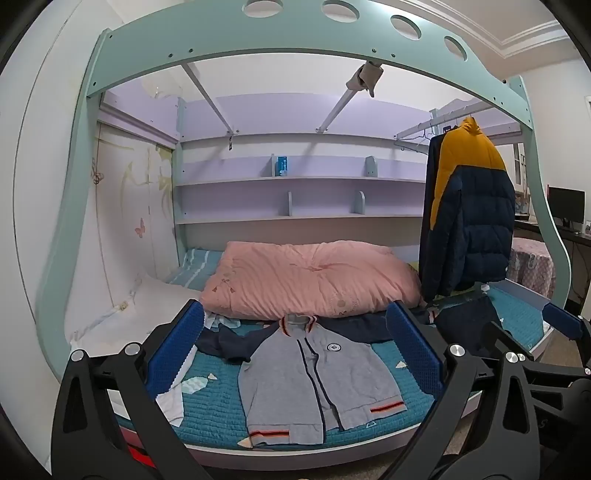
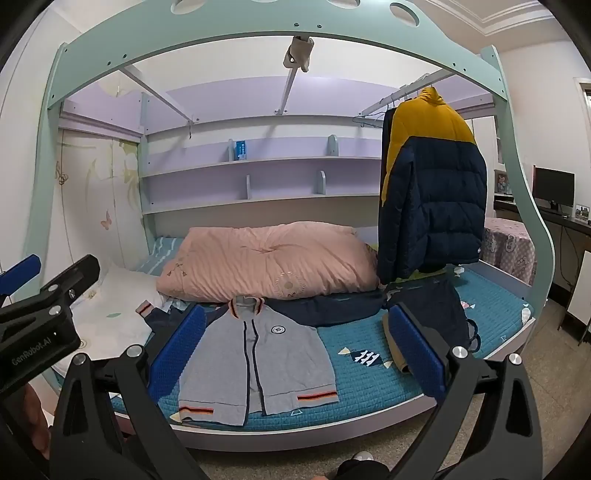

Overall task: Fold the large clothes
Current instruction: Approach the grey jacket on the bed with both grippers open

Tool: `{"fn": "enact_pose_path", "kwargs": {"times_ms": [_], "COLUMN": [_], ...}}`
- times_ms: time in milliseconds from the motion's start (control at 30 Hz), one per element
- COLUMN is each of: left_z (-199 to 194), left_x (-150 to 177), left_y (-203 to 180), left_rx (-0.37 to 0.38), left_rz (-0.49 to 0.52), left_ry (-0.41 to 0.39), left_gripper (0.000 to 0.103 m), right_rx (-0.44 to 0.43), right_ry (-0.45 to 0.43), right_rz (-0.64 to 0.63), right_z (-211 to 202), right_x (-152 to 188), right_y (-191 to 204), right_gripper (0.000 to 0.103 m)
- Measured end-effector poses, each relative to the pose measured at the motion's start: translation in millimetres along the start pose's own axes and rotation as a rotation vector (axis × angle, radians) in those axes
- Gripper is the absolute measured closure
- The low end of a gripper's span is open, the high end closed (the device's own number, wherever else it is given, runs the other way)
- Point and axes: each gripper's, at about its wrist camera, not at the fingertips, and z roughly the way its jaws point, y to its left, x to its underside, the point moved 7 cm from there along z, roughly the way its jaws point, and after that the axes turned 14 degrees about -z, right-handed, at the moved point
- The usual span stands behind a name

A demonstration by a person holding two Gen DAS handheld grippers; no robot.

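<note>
A grey zip jacket (image 1: 314, 380) with navy sleeves and orange-striped hem lies flat, front up, on the teal bed mat (image 1: 399, 406); it also shows in the right wrist view (image 2: 255, 362). Its navy sleeves spread out to both sides near the collar. My left gripper (image 1: 295, 354) is open and empty, held in front of the bed, short of the jacket. My right gripper (image 2: 295, 347) is open and empty, also in front of the bed. The left gripper shows at the left edge of the right wrist view (image 2: 48, 295).
A pink quilt (image 1: 314, 280) lies behind the jacket. A yellow and navy puffer coat (image 2: 432, 184) hangs over the bed's right side. Dark clothes (image 2: 436, 314) lie on the mat at right. A white pillow (image 2: 110, 314) lies left. The bunk frame (image 2: 258, 22) arches overhead.
</note>
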Motion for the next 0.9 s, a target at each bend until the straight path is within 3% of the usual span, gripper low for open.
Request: {"fn": "enact_pose_path", "kwargs": {"times_ms": [900], "left_z": [-0.5], "left_x": [0.6], "left_y": [-0.4], "left_rx": [-0.002], "left_rz": [0.000], "left_ry": [-0.003], "left_gripper": [0.004], "right_rx": [-0.006], "right_ry": [0.006], "right_rz": [0.008], "right_z": [2.6], "right_x": [6.6], "right_y": [-2.0], "right_gripper": [0.007]}}
